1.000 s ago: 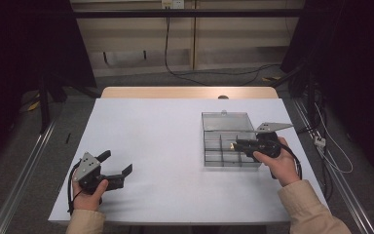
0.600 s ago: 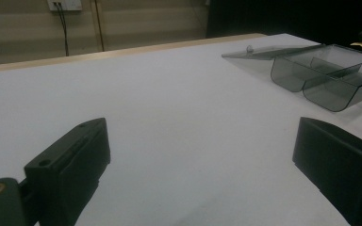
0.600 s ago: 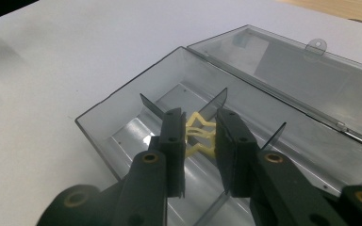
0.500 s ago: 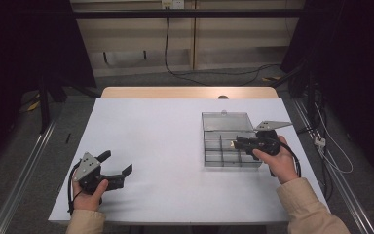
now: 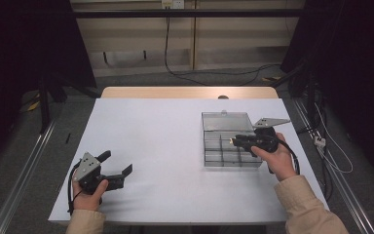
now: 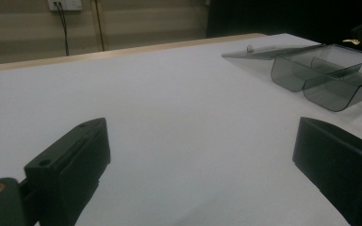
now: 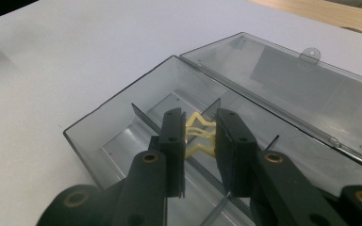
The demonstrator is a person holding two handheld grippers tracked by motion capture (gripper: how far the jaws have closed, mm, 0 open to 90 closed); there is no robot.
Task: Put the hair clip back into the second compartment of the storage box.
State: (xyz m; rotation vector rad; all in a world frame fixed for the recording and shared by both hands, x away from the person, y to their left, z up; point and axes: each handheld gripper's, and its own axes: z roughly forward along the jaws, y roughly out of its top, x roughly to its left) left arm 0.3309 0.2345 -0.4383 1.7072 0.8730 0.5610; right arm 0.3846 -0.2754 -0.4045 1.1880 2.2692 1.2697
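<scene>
A clear grey compartment box lies on the right half of the white table, its lid folded open towards the far side. My right gripper hovers over the box's compartments, shut on a small pale-yellow zigzag piece. In the right gripper view the piece sits pinched between the right gripper pads, above a divider of the box. My left gripper rests at the front left of the table, open with nothing between its jaws. The left gripper faces the box from far off.
The table's wooden far edge runs behind the box. Cables trail on the floor to the right of the table. Bare white tabletop lies between the two grippers.
</scene>
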